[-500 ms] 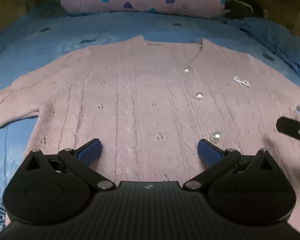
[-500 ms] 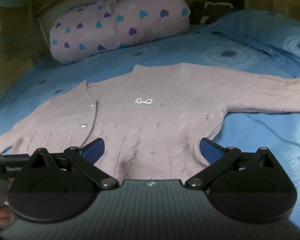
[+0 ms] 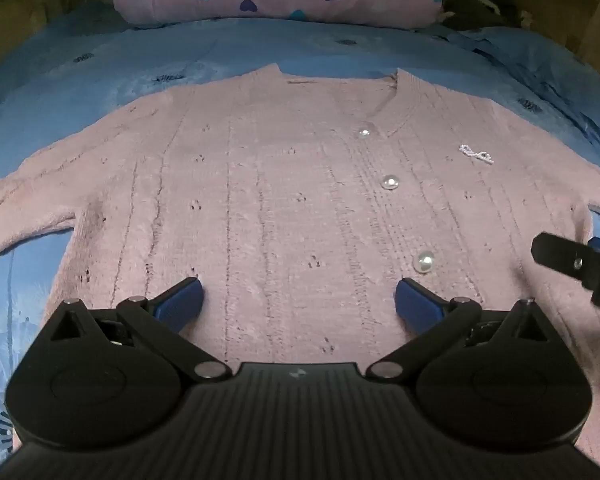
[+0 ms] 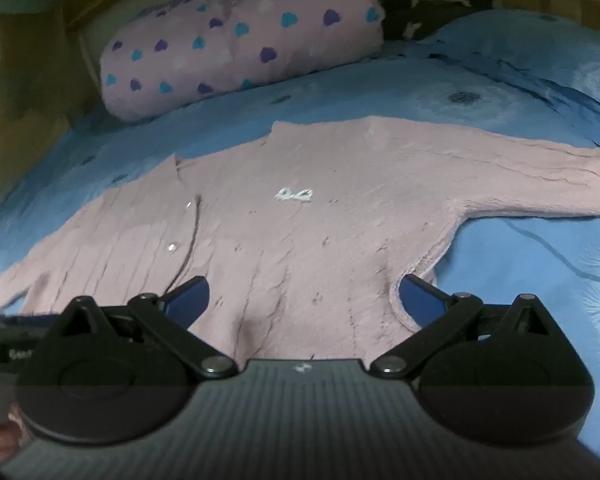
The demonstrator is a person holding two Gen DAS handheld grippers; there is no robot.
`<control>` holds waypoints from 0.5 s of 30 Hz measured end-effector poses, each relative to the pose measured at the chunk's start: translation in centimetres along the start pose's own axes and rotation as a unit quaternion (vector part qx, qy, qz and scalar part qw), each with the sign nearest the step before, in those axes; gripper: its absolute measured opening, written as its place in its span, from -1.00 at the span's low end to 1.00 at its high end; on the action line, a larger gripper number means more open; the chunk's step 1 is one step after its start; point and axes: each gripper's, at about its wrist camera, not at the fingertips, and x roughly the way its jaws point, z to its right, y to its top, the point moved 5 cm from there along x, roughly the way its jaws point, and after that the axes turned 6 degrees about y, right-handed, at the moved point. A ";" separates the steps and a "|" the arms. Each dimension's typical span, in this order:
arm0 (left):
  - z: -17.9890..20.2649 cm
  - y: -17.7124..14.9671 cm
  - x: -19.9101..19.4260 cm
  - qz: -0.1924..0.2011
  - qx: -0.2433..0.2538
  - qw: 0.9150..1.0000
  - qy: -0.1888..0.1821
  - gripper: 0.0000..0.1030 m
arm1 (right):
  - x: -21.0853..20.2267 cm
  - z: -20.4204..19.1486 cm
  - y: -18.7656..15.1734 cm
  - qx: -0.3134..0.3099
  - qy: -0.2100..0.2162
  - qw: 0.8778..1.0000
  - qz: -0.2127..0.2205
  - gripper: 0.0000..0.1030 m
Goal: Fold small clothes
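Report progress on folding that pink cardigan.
Done: the pink cardigan lies spread flat on the blue bedspread, buttoned, with both sleeves out. In hand: the left tongs and right tongs hover open over its hem, gripping nothing. Left: every fold; no sleeve or side is turned in yet.

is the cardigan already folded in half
No, the pink cardigan lies flat and fully spread on the blue bedspread, both sleeves stretched out to the sides.
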 end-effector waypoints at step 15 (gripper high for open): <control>0.2 -0.4 0.4 0.005 -0.001 1.000 0.009 1.00 | 0.1 0.0 -0.2 -0.041 -0.015 0.999 0.006 1.00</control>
